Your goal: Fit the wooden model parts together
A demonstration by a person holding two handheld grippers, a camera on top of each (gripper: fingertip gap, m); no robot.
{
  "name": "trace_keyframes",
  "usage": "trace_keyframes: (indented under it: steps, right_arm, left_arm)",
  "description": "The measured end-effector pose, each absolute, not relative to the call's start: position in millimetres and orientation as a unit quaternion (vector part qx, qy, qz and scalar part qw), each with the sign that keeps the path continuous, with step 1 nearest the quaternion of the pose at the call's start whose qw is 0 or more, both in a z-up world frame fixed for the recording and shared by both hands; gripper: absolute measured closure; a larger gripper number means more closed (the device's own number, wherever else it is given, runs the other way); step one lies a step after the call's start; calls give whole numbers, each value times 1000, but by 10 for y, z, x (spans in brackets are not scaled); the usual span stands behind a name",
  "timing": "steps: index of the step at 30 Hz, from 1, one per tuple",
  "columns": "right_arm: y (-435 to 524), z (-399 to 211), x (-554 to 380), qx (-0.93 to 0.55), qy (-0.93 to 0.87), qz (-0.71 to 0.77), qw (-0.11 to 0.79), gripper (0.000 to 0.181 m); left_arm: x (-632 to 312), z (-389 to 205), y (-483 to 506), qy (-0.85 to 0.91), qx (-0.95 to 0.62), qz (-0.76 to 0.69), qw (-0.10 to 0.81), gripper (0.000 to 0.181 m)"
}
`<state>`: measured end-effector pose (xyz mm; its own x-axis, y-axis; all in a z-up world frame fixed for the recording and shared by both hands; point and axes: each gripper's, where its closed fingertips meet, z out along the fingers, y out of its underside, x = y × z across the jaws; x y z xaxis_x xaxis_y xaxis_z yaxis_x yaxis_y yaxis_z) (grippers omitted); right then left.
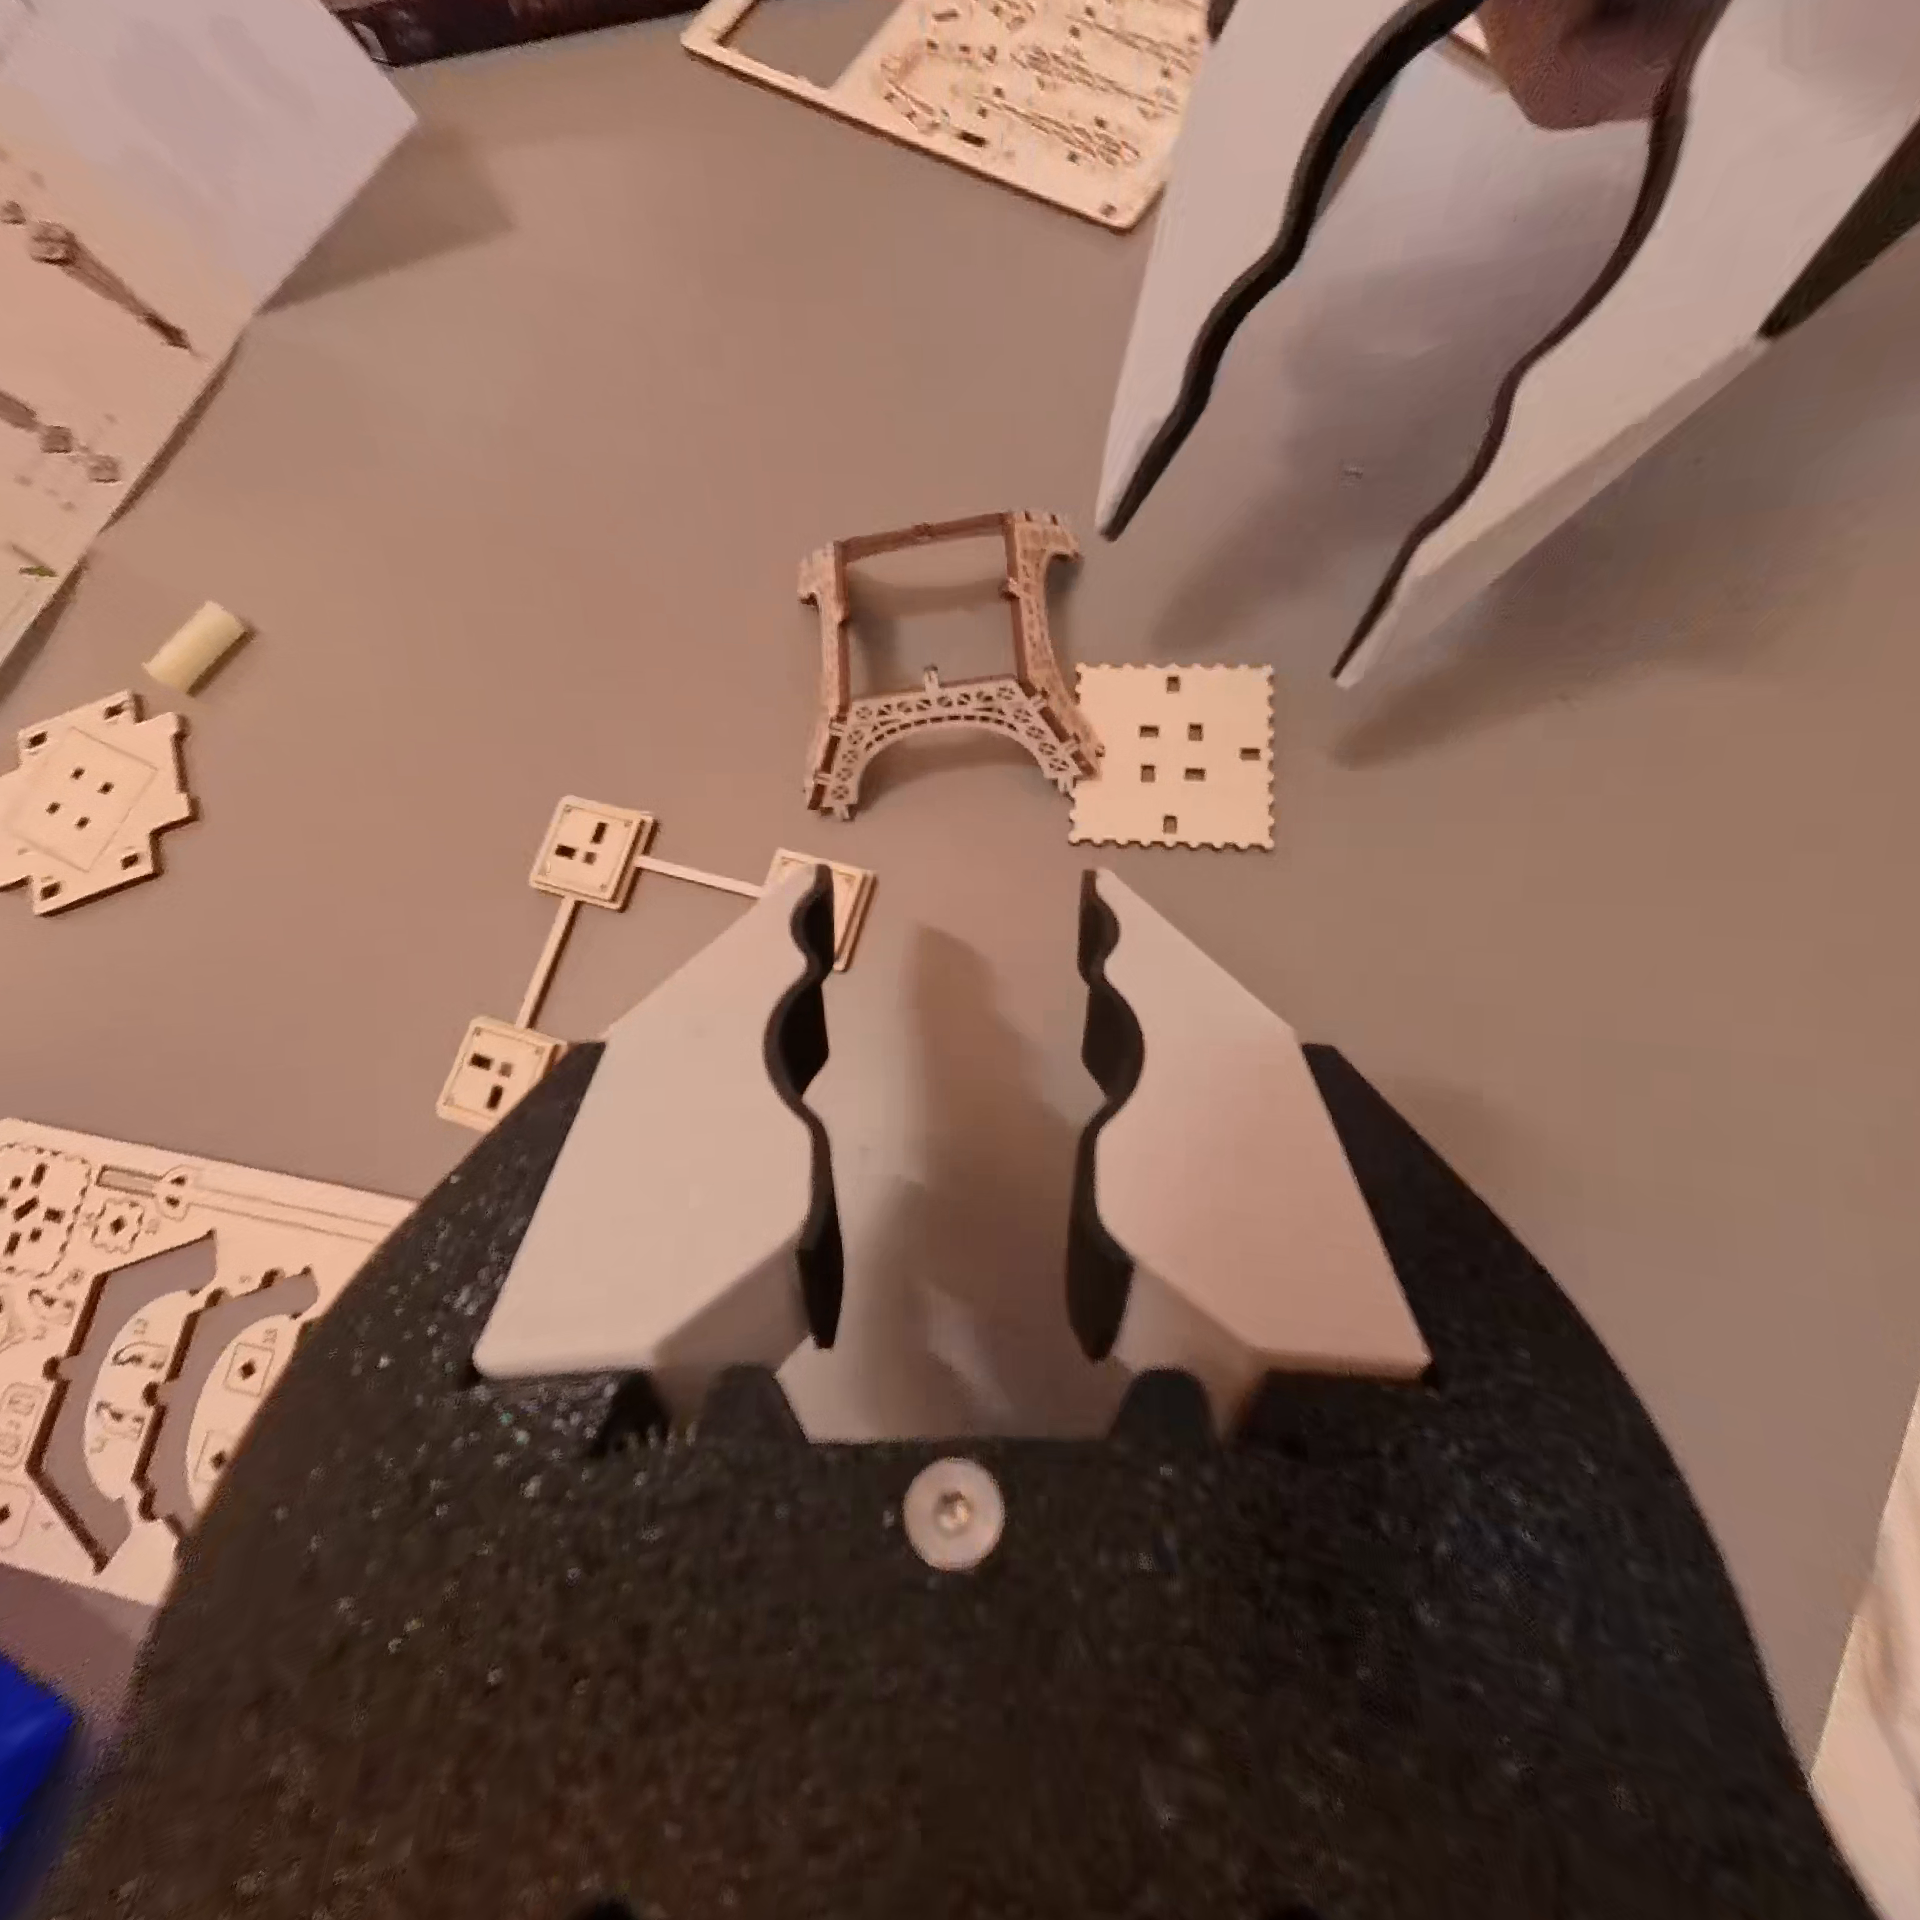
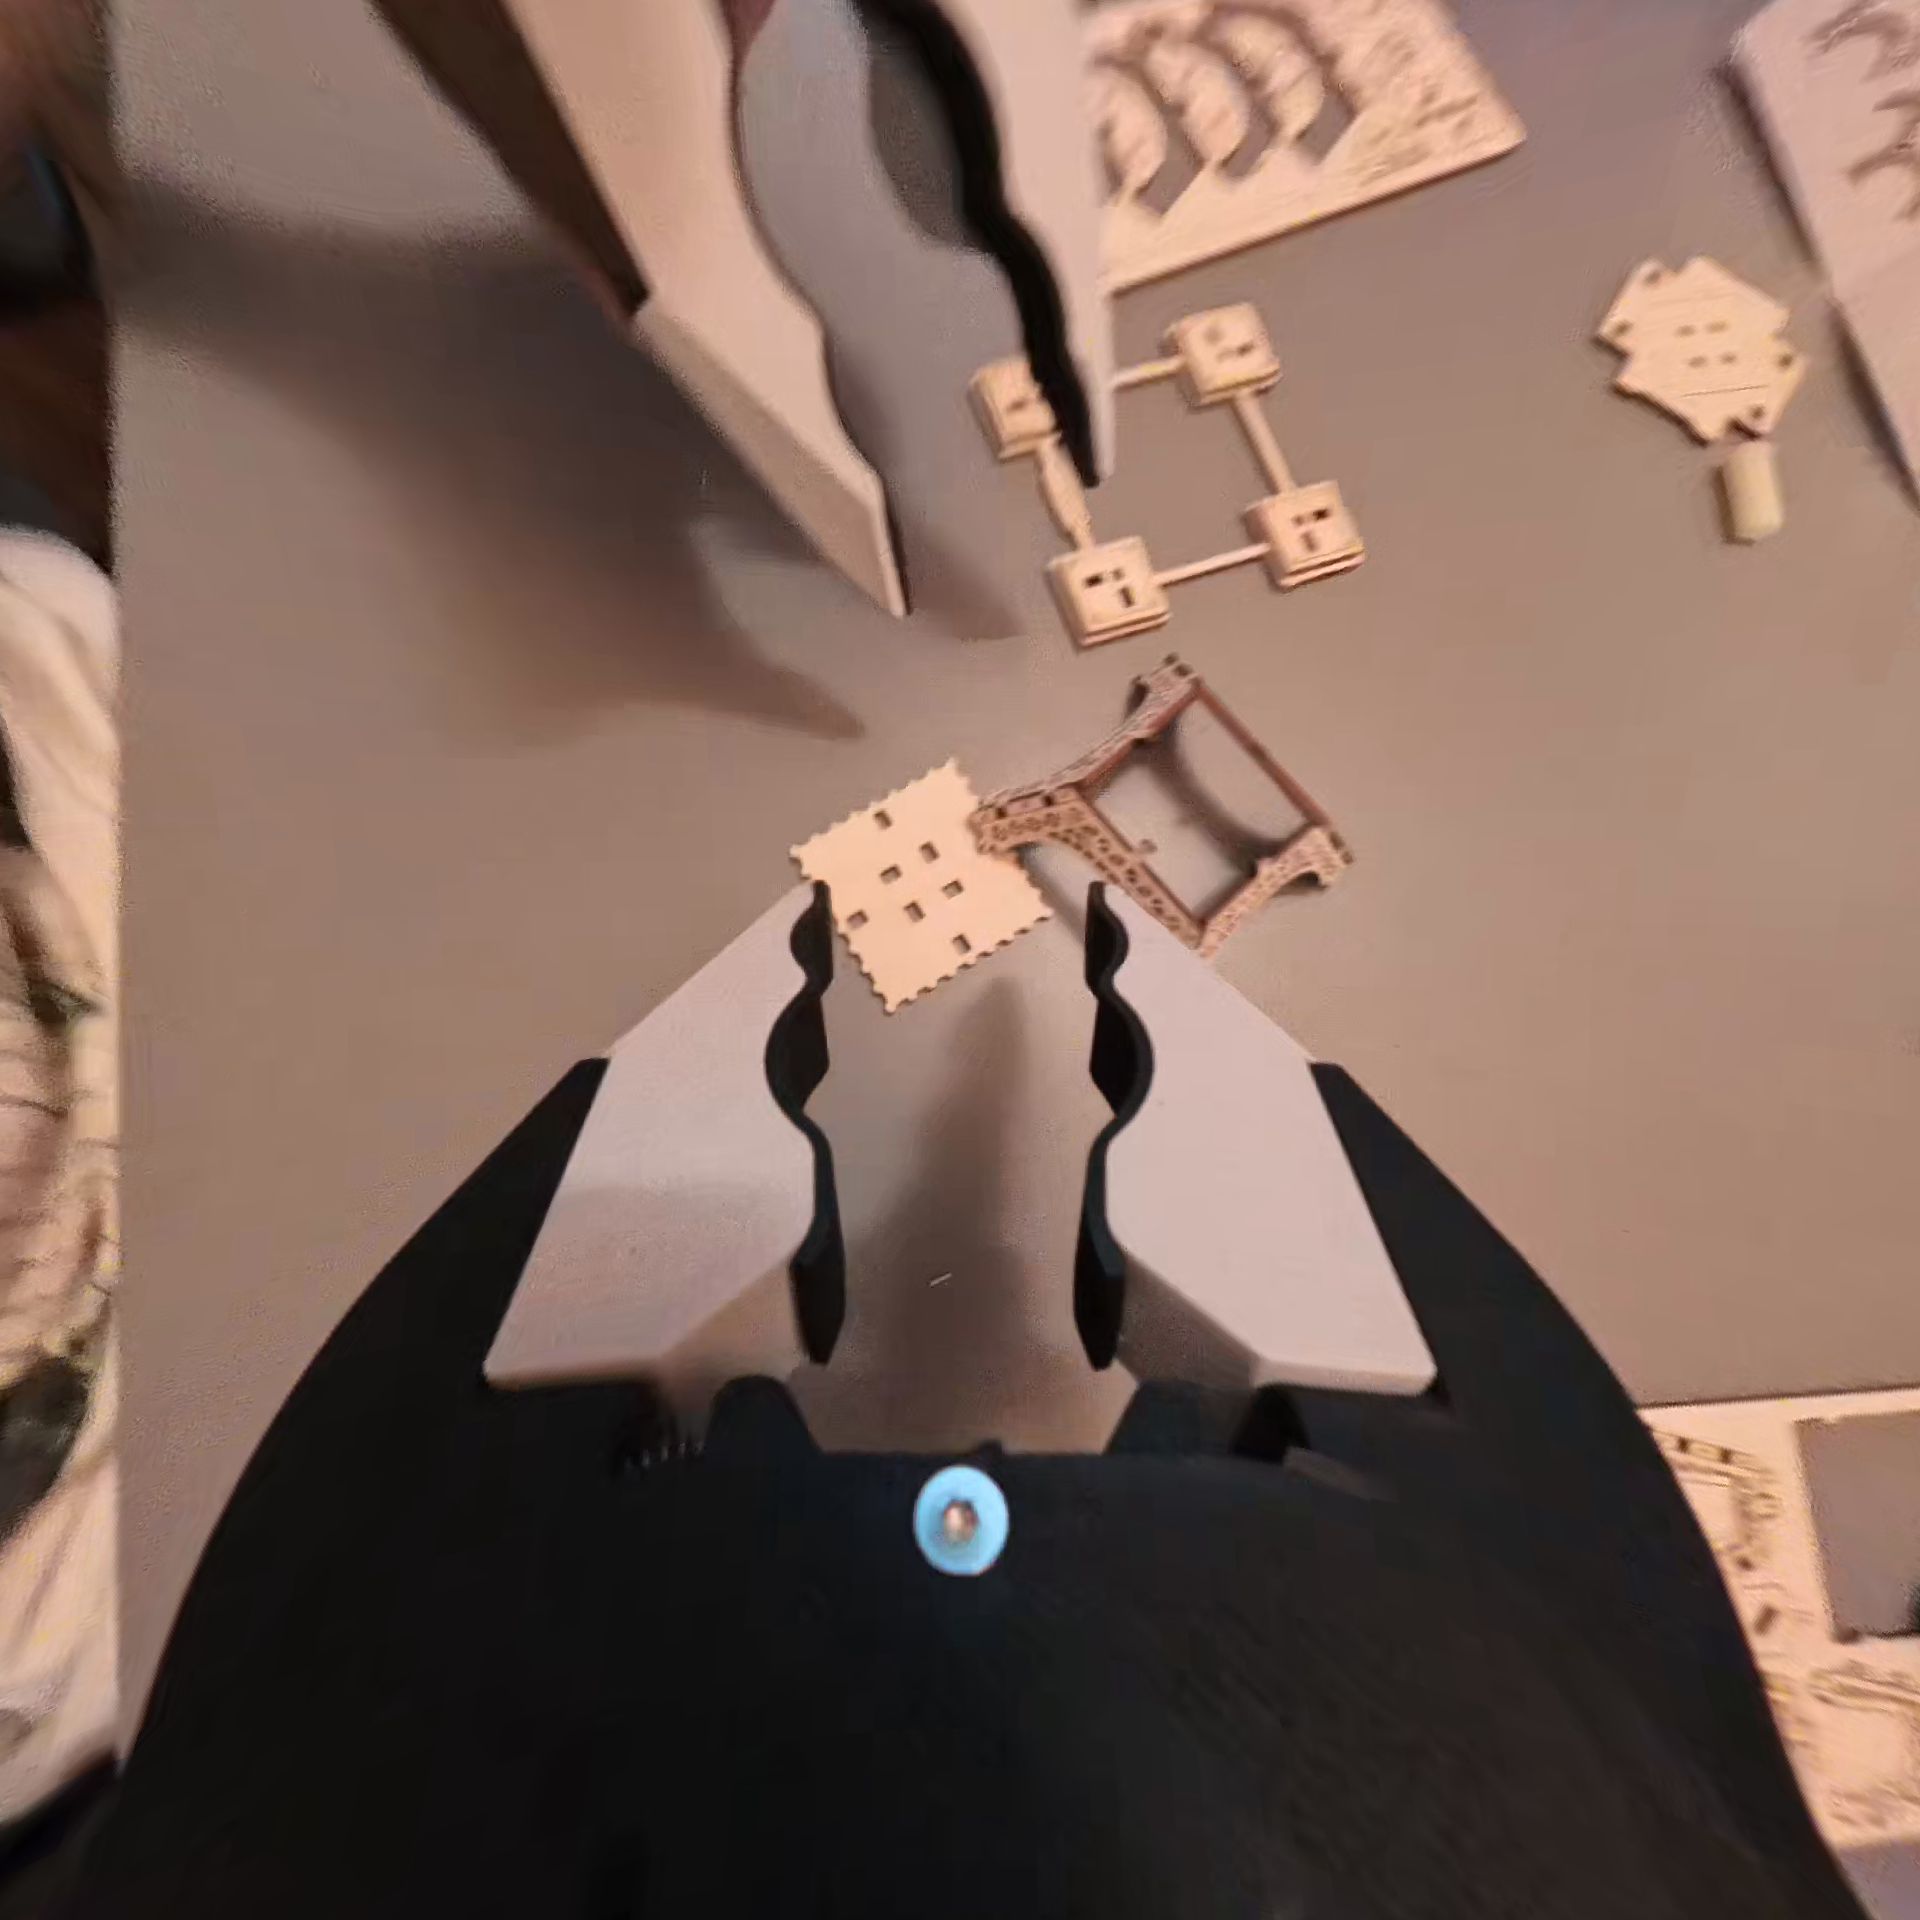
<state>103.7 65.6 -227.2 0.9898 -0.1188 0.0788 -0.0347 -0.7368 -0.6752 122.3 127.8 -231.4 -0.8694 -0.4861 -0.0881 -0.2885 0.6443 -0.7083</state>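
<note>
A small wooden arched frame [image 1: 940, 675] lies on the grey table, touching a flat square plate with slots and toothed edges [image 1: 1174, 758]. My left gripper [image 1: 956, 883] is open with nothing between its fingers, hovering just in front of the frame. A square base of pads joined by thin rods [image 1: 592, 940] lies partly under its left finger. In the right wrist view my right gripper [image 2: 956, 899] is open with nothing between its fingers above the square plate [image 2: 920, 899]; the frame [image 2: 1164, 821] lies to its right. The right gripper [image 1: 1226, 603] also shows in the left wrist view, at the upper right.
Cut-out wooden sheets lie at the far edge [image 1: 966, 94] and at the near left [image 1: 125, 1340]. A cross-shaped wooden piece [image 1: 88, 800] and a small pale cylinder [image 1: 197, 644] sit at the left. Paper sheets [image 1: 94, 343] lie at the far left. Left tips to right tips: about 7 centimeters.
</note>
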Motion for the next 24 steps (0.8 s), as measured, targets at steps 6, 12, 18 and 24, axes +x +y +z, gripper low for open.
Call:
trace_keyframes:
  steps: [6, 12, 18, 24]
  right_arm:
    - [682, -2624, 1048, -963, 31, 0, 267, 115]
    - [847, -2700, 968, -966, -38, 20, 256, 108]
    - [889, -2638, 907, -960, -45, 45, 272, 110]
    - [1013, -2538, 1019, -947, -44, 1, 318, 105]
  left_arm:
    - [1202, -2437, 1225, 904, -212, -354, 111, 138]
    - [1209, -2446, 1282, 906, -212, -348, 114, 138]
    - [1229, -2403, 1336, 900, -217, -359, 116, 138]
    - [1232, -2406, 1364, 901, -216, -357, 116, 139]
